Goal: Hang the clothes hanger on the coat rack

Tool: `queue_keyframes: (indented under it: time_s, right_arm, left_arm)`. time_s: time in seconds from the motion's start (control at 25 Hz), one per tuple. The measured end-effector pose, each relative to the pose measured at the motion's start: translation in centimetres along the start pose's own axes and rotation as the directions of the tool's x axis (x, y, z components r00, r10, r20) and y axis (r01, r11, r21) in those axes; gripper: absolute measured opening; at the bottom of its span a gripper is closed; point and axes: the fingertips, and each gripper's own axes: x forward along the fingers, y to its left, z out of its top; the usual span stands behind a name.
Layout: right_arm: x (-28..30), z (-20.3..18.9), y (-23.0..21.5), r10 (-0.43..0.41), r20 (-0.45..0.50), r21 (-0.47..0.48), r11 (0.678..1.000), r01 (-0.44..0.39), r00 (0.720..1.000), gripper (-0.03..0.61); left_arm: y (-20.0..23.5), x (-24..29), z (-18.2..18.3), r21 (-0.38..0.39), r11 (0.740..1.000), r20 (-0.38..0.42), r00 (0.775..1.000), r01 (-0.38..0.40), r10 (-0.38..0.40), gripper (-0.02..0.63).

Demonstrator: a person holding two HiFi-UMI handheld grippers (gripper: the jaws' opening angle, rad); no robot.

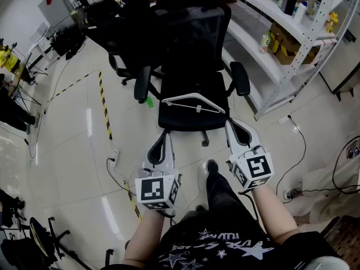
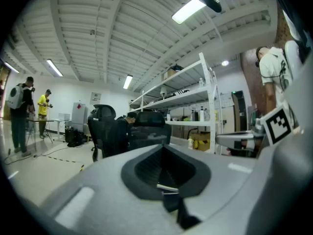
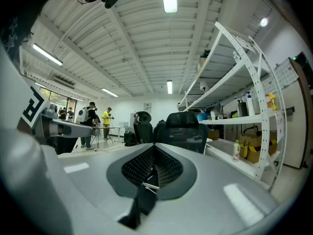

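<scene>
The left gripper has its two jaws brought together, the dark ribbed pads meeting with nothing between them. The right gripper is the same: jaws closed pad to pad and empty. In the head view both are held level and side by side in front of the person, well apart from each other, with the left marker cube and the right marker cube nearest the body and the tips pointing toward a black office chair. The tips stop just short of the seat's front edge, the right one near its front right corner. The white clothes hanger lies flat on that seat, untouched by either gripper. It reaches almost from the seat's left edge to its right edge and sits across the middle, a little nearer the front edge than the backrest. More black chairs crowd behind this one. White metal shelving with boxes and bottles runs along the right. On the glossy floor a strip of yellow-and-black tape passes left of the chair, and dark cables trail near the person's shoe.
</scene>
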Motion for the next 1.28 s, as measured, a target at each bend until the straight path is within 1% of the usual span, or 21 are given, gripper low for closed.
queue_keyframes:
  time_s: [0.16, 0.32, 0.44, 0.52, 0.56, 0.64, 0.72, 0.8, 0.88, 0.92, 1.04, 1.12, 1.28]
  right_arm:
    - [4.9, -1.1, -3.5, 0.009, -0.014, 0.004, 1.0, -0.008, 1.0, 0.008]
    - [10.0, -2.7, -6.1, 0.05, -0.04, -0.037, 0.998, -0.052, 0.998, 0.008]
    - [13.5, -4.7, -7.9, 0.074, -0.088, -0.073, 0.994, -0.081, 0.993, 0.009]
    - [15.6, -6.1, -9.2, 0.096, -0.126, -0.059, 0.993, -0.104, 0.987, 0.015]
    - [16.4, -6.7, -9.7, 0.108, -0.142, -0.044, 0.992, -0.115, 0.984, 0.029]
    - [17.9, -7.8, -10.7, 0.127, -0.165, -0.024, 0.991, -0.133, 0.978, 0.037]
    - [19.3, -8.9, -11.7, 0.129, -0.183, -0.017, 0.991, -0.135, 0.975, 0.038]
    - [20.5, -10.5, -12.5, 0.125, -0.204, -0.008, 0.992, -0.129, 0.971, 0.041]
    - [21.9, -12.6, -13.0, 0.128, -0.23, 0.002, 0.991, -0.131, 0.965, 0.07]
    - [22.7, -13.6, -13.3, 0.127, -0.245, 0.006, 0.992, -0.13, 0.961, 0.087]
    - [24.2, -16.4, -13.9, 0.111, -0.3, 0.02, 0.994, -0.11, 0.947, 0.103]
    - [25.0, -17.6, -14.2, 0.099, -0.325, 0.027, 0.995, -0.096, 0.94, 0.103]
    - [27.3, -20.3, -14.6, 0.089, -0.354, 0.007, 0.996, -0.092, 0.931, 0.103]
  left_arm:
    - [1.3, 4.6, -0.7, -0.012, 1.0, -0.006, 1.0, -0.011, 0.011, 0.005]
    - [1.8, 9.7, -2.7, -0.04, 0.999, -0.052, 0.999, 0.009, -0.011, 0.005]
    - [2.1, 13.4, -3.6, -0.041, 0.999, -0.087, 0.996, 0.009, -0.013, 0.005]
    - [2.5, 15.8, -4.1, -0.03, 1.0, -0.1, 0.995, 0.003, -0.006, 0.005]
    - [2.7, 16.9, -4.2, -0.027, 1.0, -0.107, 0.994, -0.006, 0.003, 0.005]
    - [3.1, 19.2, -4.4, -0.026, 0.999, -0.118, 0.993, -0.029, 0.025, 0.005]
    - [3.6, 21.3, -5.2, -0.022, 0.999, -0.131, 0.991, -0.044, 0.041, 0.005]
    - [3.9, 23.2, -6.5, -0.017, 0.999, -0.15, 0.988, -0.048, 0.045, 0.005]
    - [4.5, 25.4, -8.4, -0.02, 0.999, -0.175, 0.984, -0.041, 0.037, 0.005]
    - [4.8, 26.5, -9.5, -0.026, 0.999, -0.188, 0.982, -0.034, 0.029, 0.005]
    - [5.0, 29.3, -12.8, -0.046, 0.999, -0.228, 0.974, 0.008, -0.018, 0.005]
    - [5.0, 30.7, -14.3, -0.058, 0.998, -0.249, 0.967, 0.032, -0.046, 0.005]
    - [6.2, 33.7, -17.5, -0.093, 0.994, -0.284, 0.956, 0.049, -0.074, 0.005]
